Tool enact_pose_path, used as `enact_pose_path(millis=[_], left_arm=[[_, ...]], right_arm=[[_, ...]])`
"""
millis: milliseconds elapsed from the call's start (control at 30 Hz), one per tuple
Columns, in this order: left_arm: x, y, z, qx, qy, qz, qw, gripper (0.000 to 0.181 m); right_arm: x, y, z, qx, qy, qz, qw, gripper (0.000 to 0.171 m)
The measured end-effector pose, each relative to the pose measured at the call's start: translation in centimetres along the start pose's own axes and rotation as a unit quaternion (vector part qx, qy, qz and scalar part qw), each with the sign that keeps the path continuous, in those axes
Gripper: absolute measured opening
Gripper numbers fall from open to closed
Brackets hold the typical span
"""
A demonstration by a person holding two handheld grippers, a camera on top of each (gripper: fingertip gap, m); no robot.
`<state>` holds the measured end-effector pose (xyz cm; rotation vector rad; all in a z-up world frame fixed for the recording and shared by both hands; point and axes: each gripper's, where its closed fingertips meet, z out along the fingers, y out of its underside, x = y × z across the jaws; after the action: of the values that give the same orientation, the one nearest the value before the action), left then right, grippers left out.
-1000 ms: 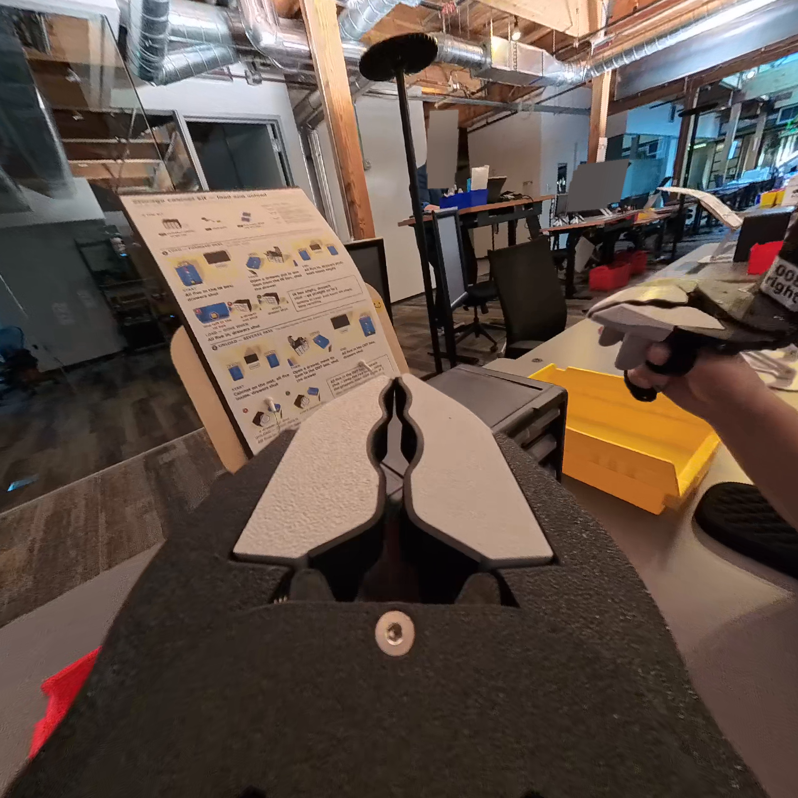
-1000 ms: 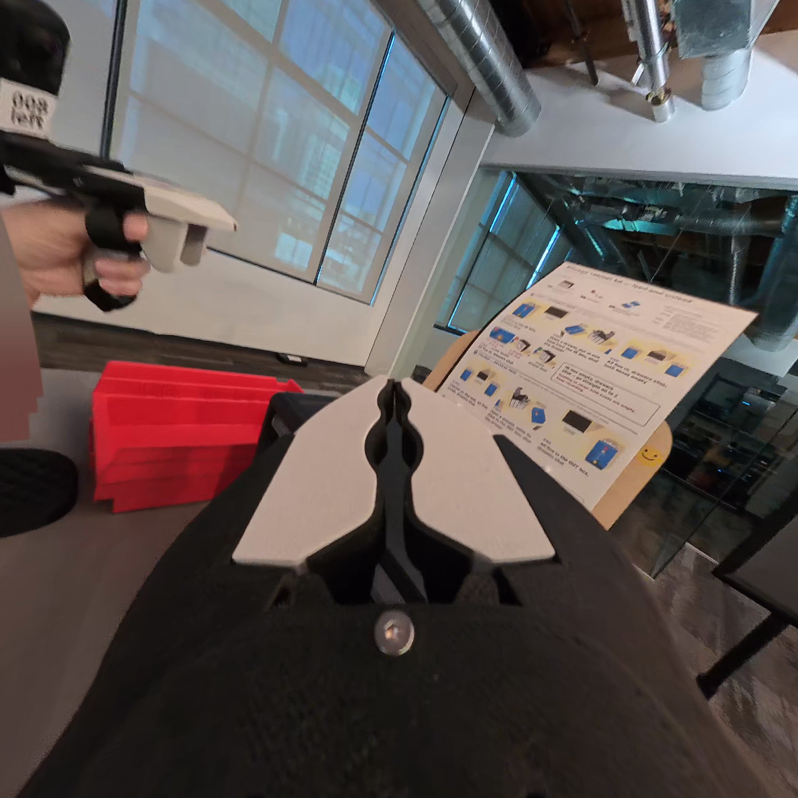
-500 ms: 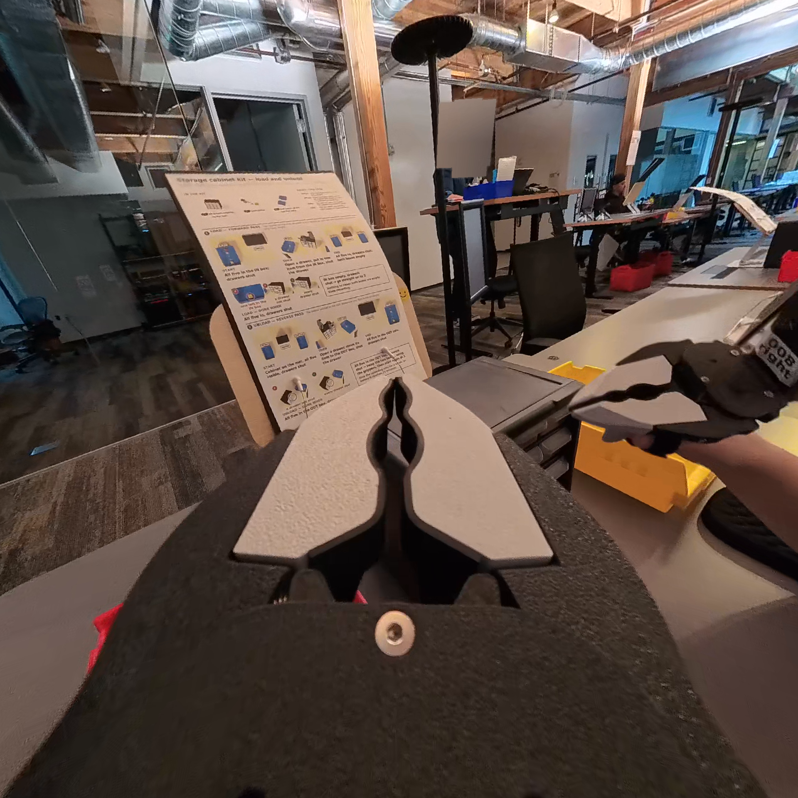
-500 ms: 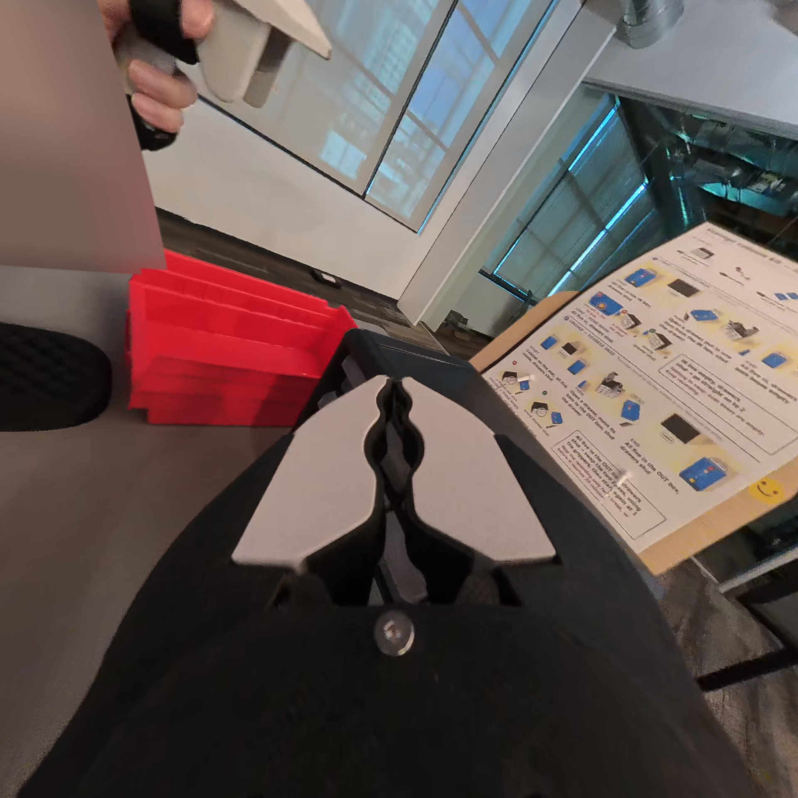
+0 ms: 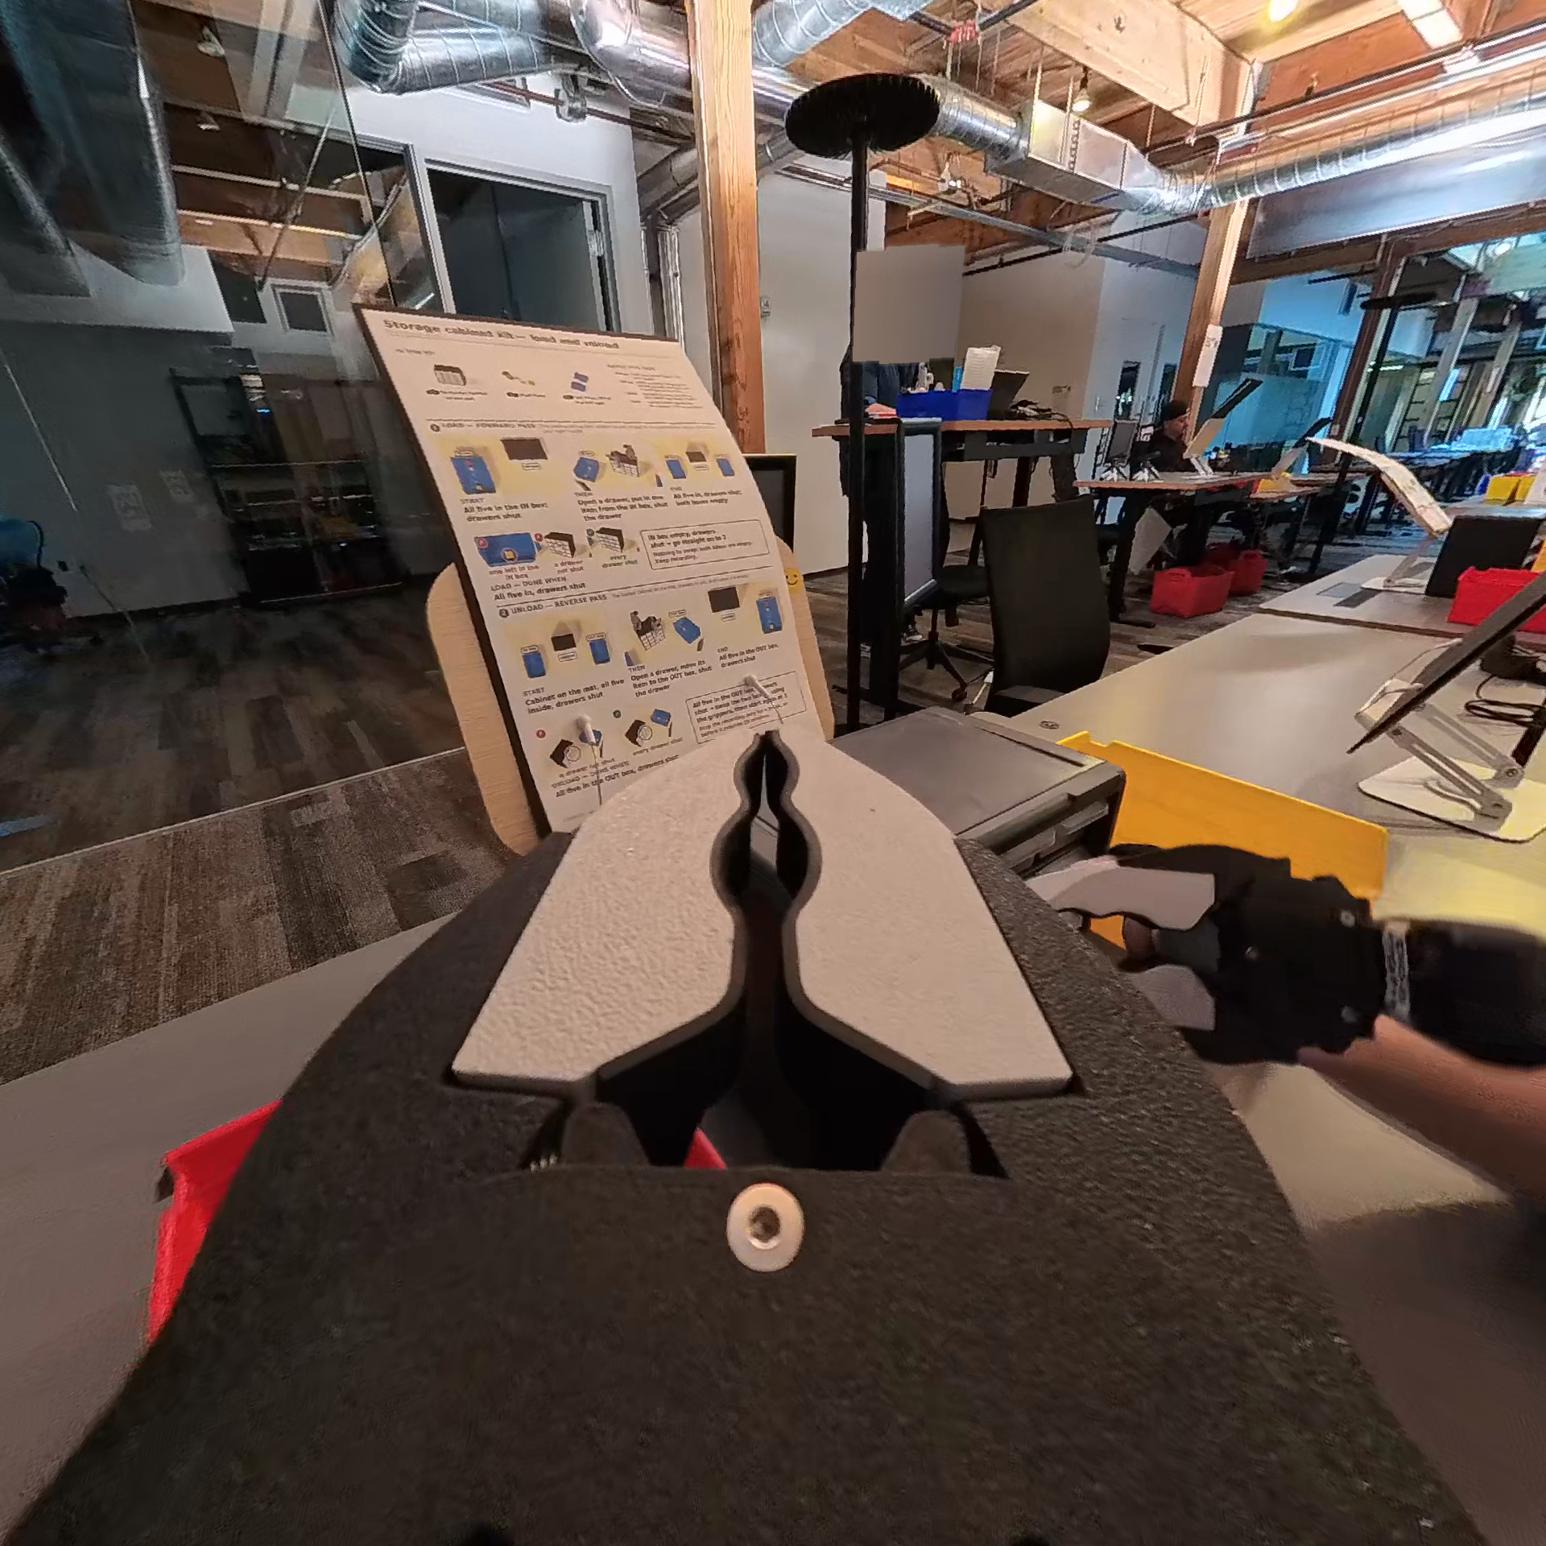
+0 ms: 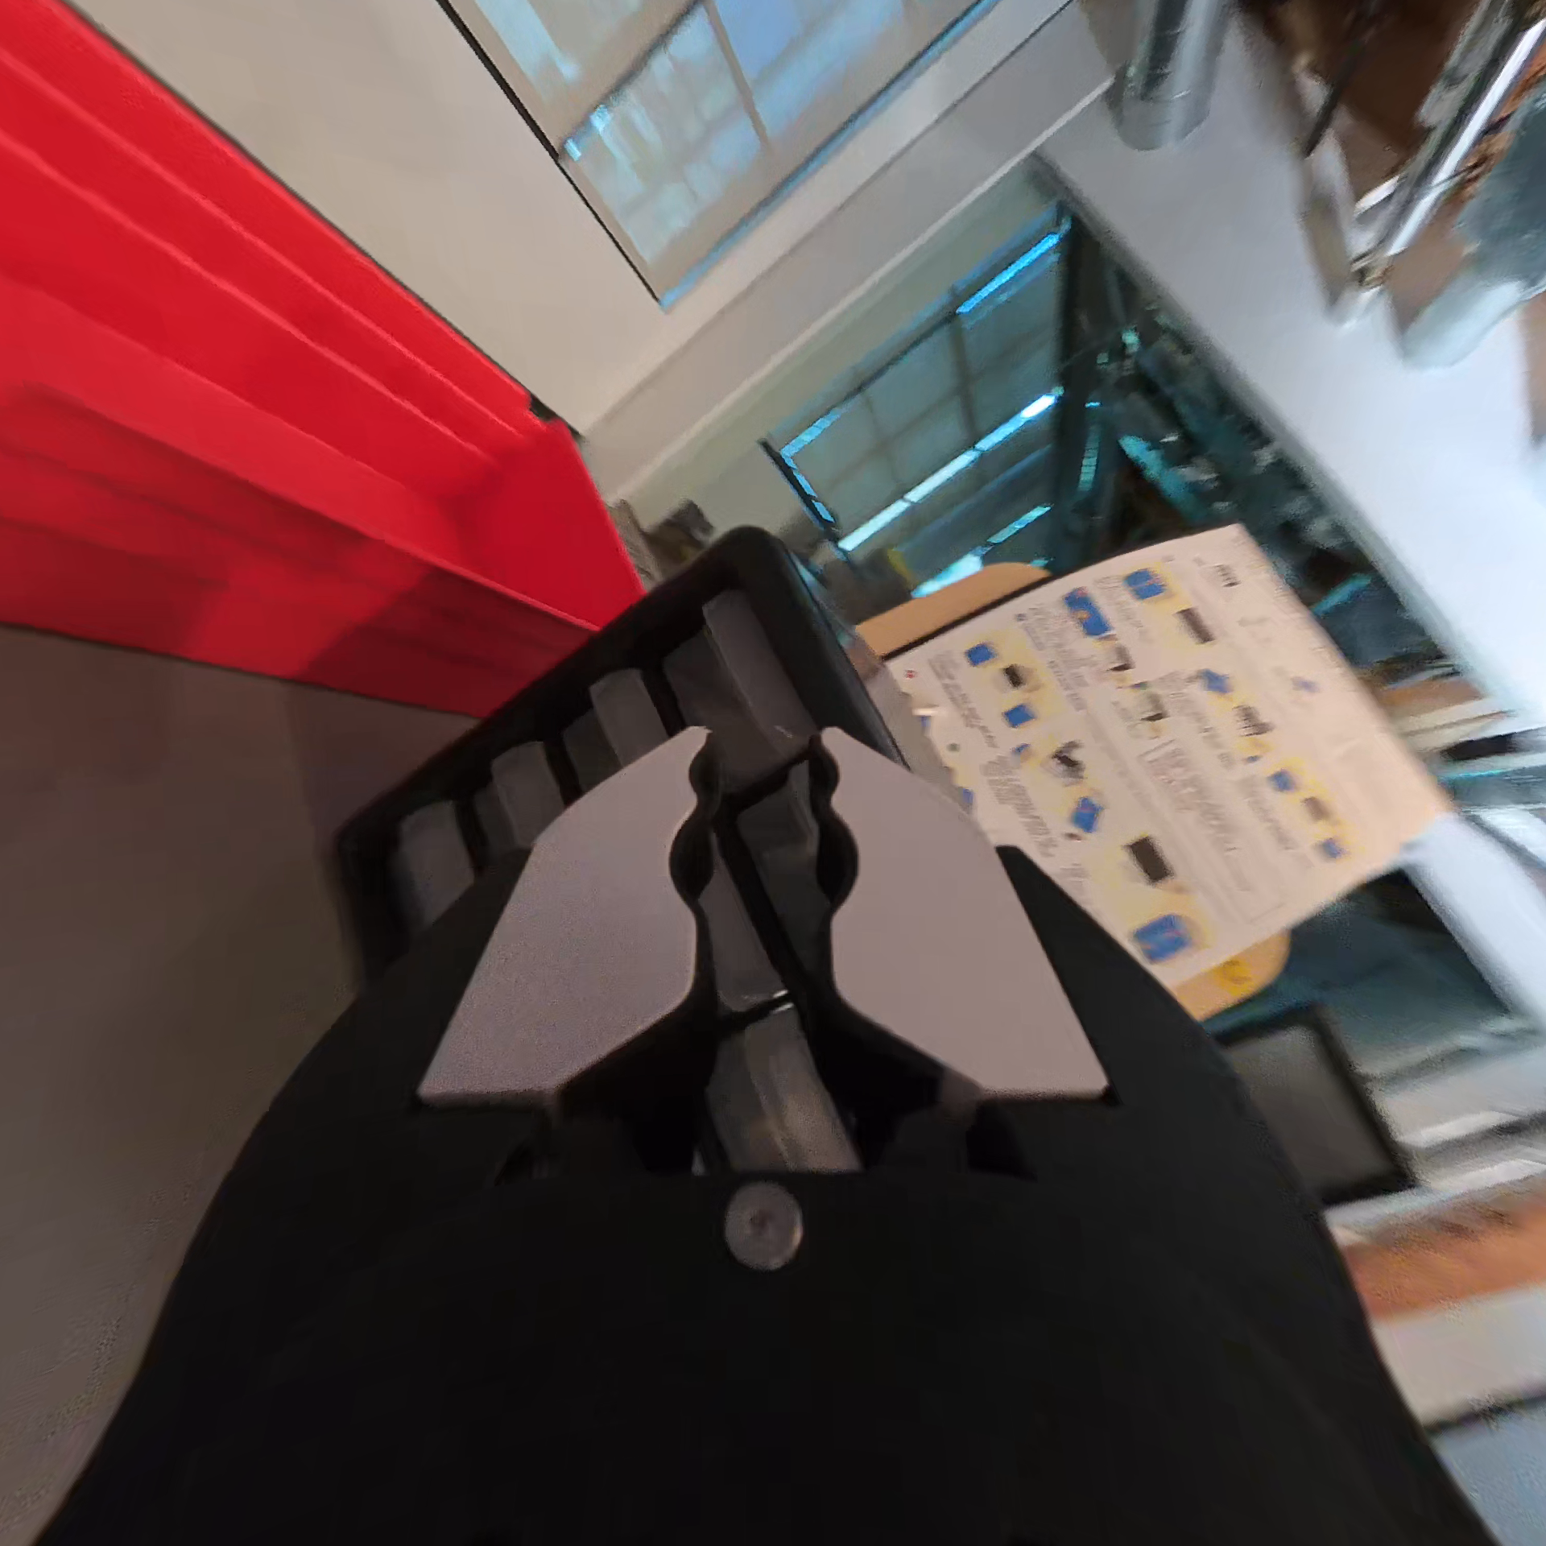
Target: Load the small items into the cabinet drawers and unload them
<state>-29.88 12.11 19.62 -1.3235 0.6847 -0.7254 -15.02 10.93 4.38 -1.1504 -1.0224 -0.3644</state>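
Note:
The dark grey drawer cabinet (image 5: 962, 778) stands on the table just past my left gripper (image 5: 765, 744), which is shut and empty and held above the table. In the right wrist view the cabinet's front (image 6: 519, 778) shows several grey drawers, all pushed in. My right gripper (image 6: 765, 740) is rolled sideways right in front of these drawers, its jaws a little apart with nothing between them. It also shows in the left wrist view (image 5: 1079, 891), at the cabinet's lower front. No small items are in view.
A yellow bin (image 5: 1213, 811) sits right of the cabinet and a red bin (image 6: 251, 460) left of it, also in the left wrist view (image 5: 209, 1188). An instruction board (image 5: 602, 569) leans behind the cabinet. A tablet stand (image 5: 1439, 753) is at far right. Left tips to right tips: about 20 centimetres.
My right gripper came down from the air to the cabinet's front, rolled over, and its jaws parted slightly. My left gripper stayed shut and shifted only a little.

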Motion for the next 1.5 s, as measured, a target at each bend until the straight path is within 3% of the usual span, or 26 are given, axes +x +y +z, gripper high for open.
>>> enact_pose_path(millis=[167,633,933,1500], left_arm=[[-0.9,-1.0,-1.7,0.031,0.020,-0.034,0.999,0.000],[-2.2,-1.0,-4.7,0.038,0.072,-0.067,0.994,0.000],[-2.7,-1.0,-5.1,0.042,0.071,-0.072,0.994,0.000],[-2.2,-0.2,-4.4,0.016,0.072,-0.066,0.995,0.000]], right_arm=[[-0.7,-0.8,2.2,-0.027,0.071,-0.146,0.986,0.023],[-0.8,0.6,5.2,-0.092,0.146,-0.297,0.939,0.015],[-0.5,0.1,5.1,-0.068,0.168,-0.318,0.931,0.007],[-3.8,-4.7,-0.1,-0.022,0.152,-0.310,0.938,0.007]])
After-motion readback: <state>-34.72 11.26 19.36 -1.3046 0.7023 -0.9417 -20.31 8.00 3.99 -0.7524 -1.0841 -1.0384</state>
